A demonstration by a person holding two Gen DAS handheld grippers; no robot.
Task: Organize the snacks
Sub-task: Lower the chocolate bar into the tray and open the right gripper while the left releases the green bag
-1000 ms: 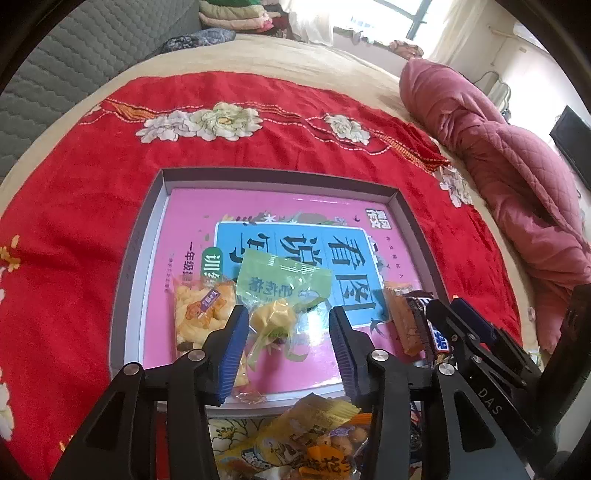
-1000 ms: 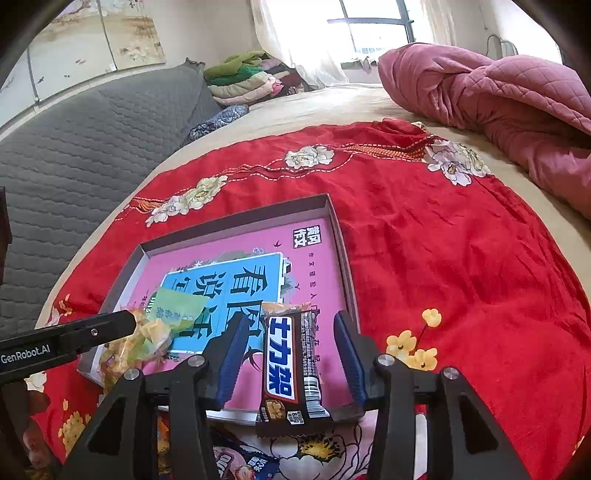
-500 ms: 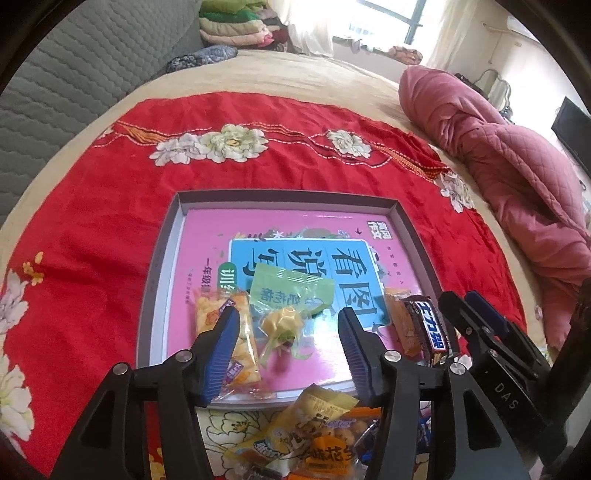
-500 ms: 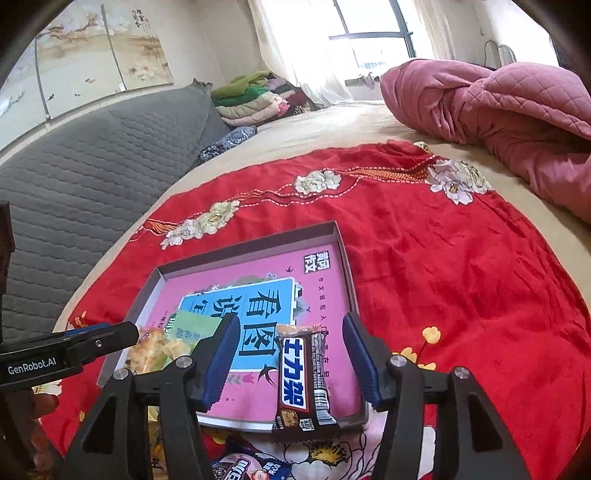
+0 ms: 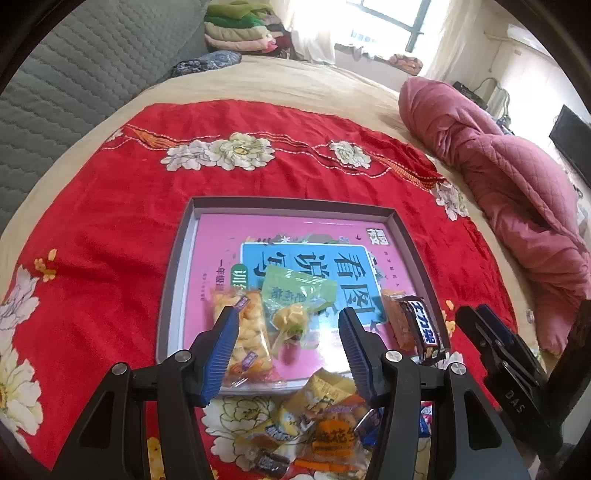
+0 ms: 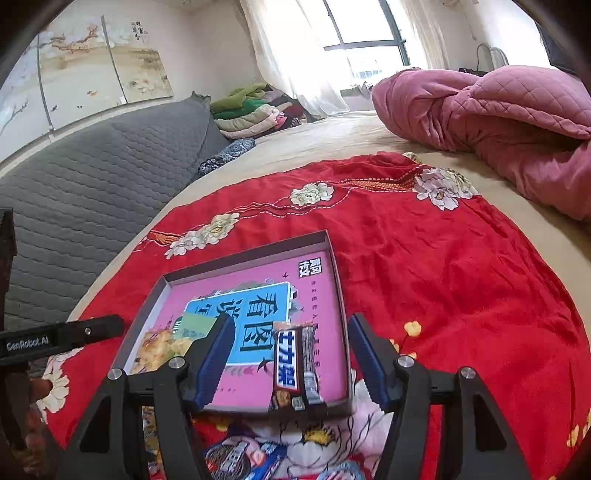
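Observation:
A grey tray (image 5: pixel 291 202) with a pink and blue printed sheet inside lies on the red cloth. In it are a yellow snack packet (image 5: pixel 243 332), a green-wrapped candy (image 5: pixel 295 299), an orange packet (image 5: pixel 397 321) and a dark chocolate bar (image 5: pixel 424 328). My left gripper (image 5: pixel 287 317) hovers open above the tray's near edge, touching nothing. In the right wrist view the chocolate bar (image 6: pixel 291 365) rests across the tray's (image 6: pixel 243 258) near right corner. My right gripper (image 6: pixel 291 321) is above it, its jaws opening, pads clear of the bar. The left gripper's finger (image 6: pixel 74 332) shows at the left.
A pile of loose wrapped snacks (image 5: pixel 317 417) lies on the red flowered cloth (image 5: pixel 110 221) just in front of the tray. A pink quilt (image 5: pixel 517 192) is bunched at the right. A grey quilted headboard (image 5: pixel 74 74) runs along the left, with folded clothes (image 5: pixel 240 29) at the back.
Both grippers have lifted and drawn back from the tray, and their jaws have widened. The green candy and the chocolate bar stay lying in the tray.

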